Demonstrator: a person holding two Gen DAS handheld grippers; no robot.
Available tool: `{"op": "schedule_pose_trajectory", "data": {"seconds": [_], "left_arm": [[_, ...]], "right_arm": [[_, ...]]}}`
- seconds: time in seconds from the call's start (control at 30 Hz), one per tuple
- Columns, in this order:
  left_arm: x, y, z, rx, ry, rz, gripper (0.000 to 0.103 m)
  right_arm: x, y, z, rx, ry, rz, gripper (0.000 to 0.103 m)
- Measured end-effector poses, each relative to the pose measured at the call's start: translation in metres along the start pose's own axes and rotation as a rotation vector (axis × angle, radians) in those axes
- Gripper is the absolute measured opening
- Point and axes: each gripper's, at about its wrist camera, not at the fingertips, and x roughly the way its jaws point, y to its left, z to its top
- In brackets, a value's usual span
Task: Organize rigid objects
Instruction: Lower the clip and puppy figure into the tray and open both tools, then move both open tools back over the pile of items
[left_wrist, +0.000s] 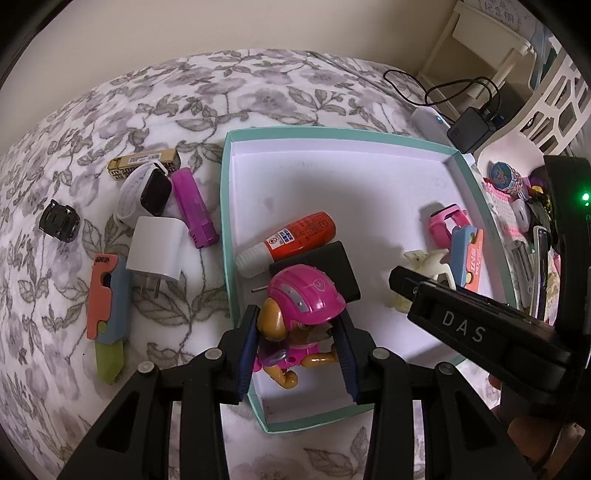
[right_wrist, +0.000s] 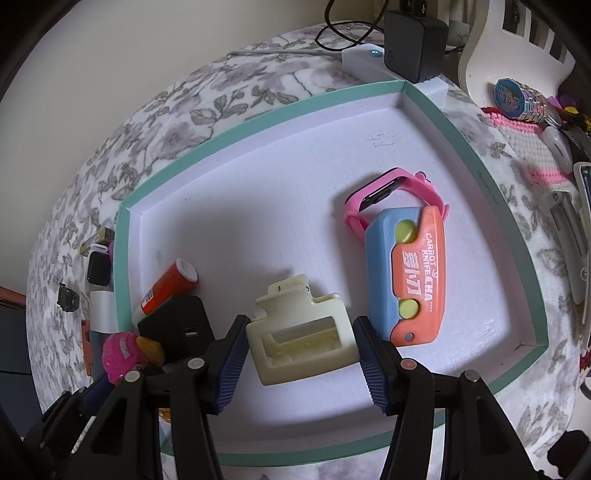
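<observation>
Far left on the floral bedspread (left_wrist: 110, 110), outside the box: a small black toy car (left_wrist: 60, 226), then a gold patterned case (left_wrist: 144, 163), a white smartwatch w/ black face (left_wrist: 146, 194), a purple lighter-shaped piece (left_wrist: 195, 208), a white plug adapter (left_wrist: 155, 249) and, nearest you, an orange-blue carrot knife toy w/ its green blade out (left_wrist: 107, 310).

Next comes the teal-rimmed white box (left_wrist: 334, 131). Your left gripper (left_wrist: 299, 350) is clenched on the pink-helmeted pup figure (left_wrist: 295, 317), pads pressing both its sides, at the box's near-left corner. Can't tell if the figure touches the floor of the box. Just beyond it, inside the box: a black charger block (left_wrist: 321, 266) and a red-orange glue tube w/ white cap (left_wrist: 288, 243), tube leaning against the block.

Mid-box, your right gripper (right_wrist: 301, 354) straddles the cream hair claw clip (right_wrist: 301, 332), which lies on the box floor. Left pad is at the clip's edge, right pad just beside it; can't tell if they actually press.

Right of the clip: a second carrot knife toy, folded (right_wrist: 410, 273), lying over the strap of a pink smartwatch (right_wrist: 391, 192), both near the box's right wall.

Beyond the far-right corner: a white power bank (right_wrist: 365, 59) and black adapter w/ cable (right_wrist: 413, 40). Far right: a pink-white knit mat (right_wrist: 524, 147) w/ small clutter.
</observation>
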Motion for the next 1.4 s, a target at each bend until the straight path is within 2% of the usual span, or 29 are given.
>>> {"op": "schedule_pose_trajectory", "data": {"seconds": [0.2, 0.3, 0.43, 0.63, 0.8, 0.9, 1.17, 1.27, 1.33, 1.4], "left_arm": [[-0.004, -0.001, 0.001, 0.005, 0.004, -0.017, 0.043], [-0.010, -0.003, 0.002, 0.015, -0.011, -0.017, 0.047], [-0.019, 0.002, 0.005, 0.000, -0.040, -0.026, 0.048], [-0.033, 0.022, 0.011, -0.075, -0.083, -0.039, 0.048], [-0.046, 0.049, 0.017, -0.176, -0.121, -0.042, 0.048], [-0.052, 0.068, 0.020, -0.248, -0.140, -0.033, 0.052], [-0.061, 0.134, 0.013, -0.467, -0.159, 0.098, 0.055], [-0.063, 0.152, 0.008, -0.515, -0.157, 0.153, 0.057], [-0.064, 0.163, 0.004, -0.540, -0.163, 0.197, 0.078], [-0.067, 0.172, 0.003, -0.562, -0.178, 0.221, 0.082]], "right_arm": [[-0.013, 0.002, 0.003, -0.014, -0.038, 0.004, 0.063], [-0.020, 0.001, 0.004, -0.007, -0.066, 0.012, 0.064], [-0.032, -0.001, 0.006, 0.009, -0.115, 0.019, 0.064], [-0.039, -0.003, 0.008, 0.022, -0.147, 0.027, 0.064], [-0.036, 0.000, 0.007, 0.011, -0.141, 0.019, 0.064], [-0.035, 0.004, 0.006, -0.009, -0.141, 0.014, 0.064], [-0.034, 0.049, -0.007, -0.179, -0.134, 0.043, 0.064], [-0.034, 0.061, -0.013, -0.215, -0.139, 0.040, 0.064], [-0.033, 0.068, -0.016, -0.237, -0.145, 0.032, 0.067], [-0.032, 0.071, -0.017, -0.248, -0.147, 0.029, 0.067]]}}
